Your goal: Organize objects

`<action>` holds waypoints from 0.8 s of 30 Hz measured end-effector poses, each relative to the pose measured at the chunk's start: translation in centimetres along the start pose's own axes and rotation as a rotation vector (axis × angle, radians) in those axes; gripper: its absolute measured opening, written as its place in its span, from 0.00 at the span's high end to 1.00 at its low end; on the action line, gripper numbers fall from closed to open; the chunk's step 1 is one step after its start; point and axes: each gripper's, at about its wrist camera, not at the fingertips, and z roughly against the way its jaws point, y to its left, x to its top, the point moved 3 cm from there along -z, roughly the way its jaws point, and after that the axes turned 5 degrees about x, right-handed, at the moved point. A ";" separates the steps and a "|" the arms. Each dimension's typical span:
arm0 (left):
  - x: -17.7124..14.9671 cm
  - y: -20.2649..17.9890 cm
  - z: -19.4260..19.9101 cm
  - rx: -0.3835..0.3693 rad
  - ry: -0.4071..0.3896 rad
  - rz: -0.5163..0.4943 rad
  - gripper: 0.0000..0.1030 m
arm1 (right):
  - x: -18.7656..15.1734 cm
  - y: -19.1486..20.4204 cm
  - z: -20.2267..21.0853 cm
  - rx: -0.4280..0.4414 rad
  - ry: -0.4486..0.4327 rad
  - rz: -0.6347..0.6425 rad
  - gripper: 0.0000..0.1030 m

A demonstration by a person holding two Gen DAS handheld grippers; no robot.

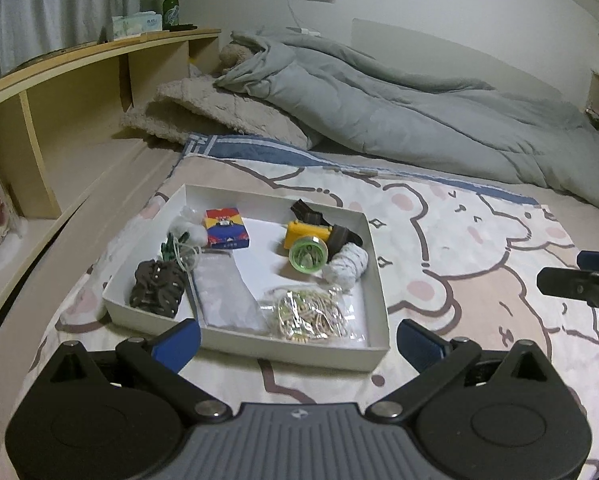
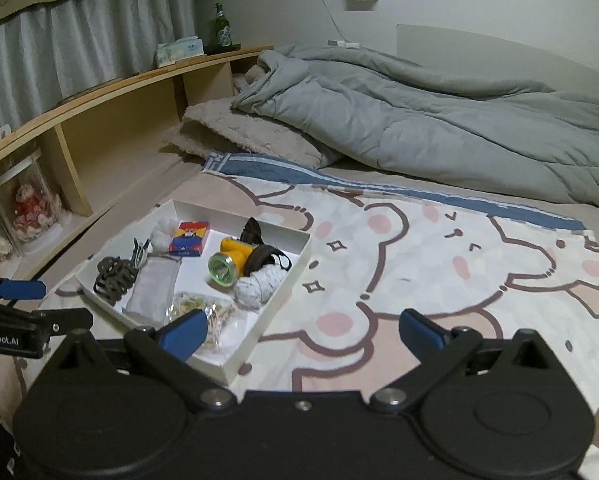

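Bed (image 1: 479, 184): covered by a bear-print sheet (image 1: 479, 240), with a grey duvet (image 1: 379, 112) bunched along the far side.
Shelf (image 1: 79, 80): wooden, at the left of the bed; a green bottle (image 1: 170, 2) stands on top.
Box (image 1: 373, 264): white, shallow, open, lying on the sheet, directly ahead of the left gripper.
Left gripper (image 1: 298, 340): fingers spread wide, holding nothing, just short of the box's near wall.
Right gripper (image 2: 301, 334): fingers spread wide, empty; its left finger overlaps the box's near corner in its own view.
Headlamp (image 1: 309, 246): yellow body, green lens, dark strap, at the box's right side.
Rope ball (image 1: 347, 266): white, touching the headlamp.
Card pack (image 1: 226, 227): red and blue, near the far wall.
Bag (image 1: 309, 314): clear, of small pale pieces, near front.
Hair ties (image 1: 157, 288): dark bundle, in the left corner.
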 end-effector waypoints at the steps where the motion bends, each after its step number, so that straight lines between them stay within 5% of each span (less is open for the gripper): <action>1: -0.3 -0.1 0.2 0.001 0.000 -0.002 0.00 | -0.3 0.0 0.2 -0.001 0.000 0.000 0.00; 24: -3.0 -0.8 1.2 0.033 -0.010 -0.052 0.00 | -4.7 0.6 -0.7 0.004 0.059 0.037 0.00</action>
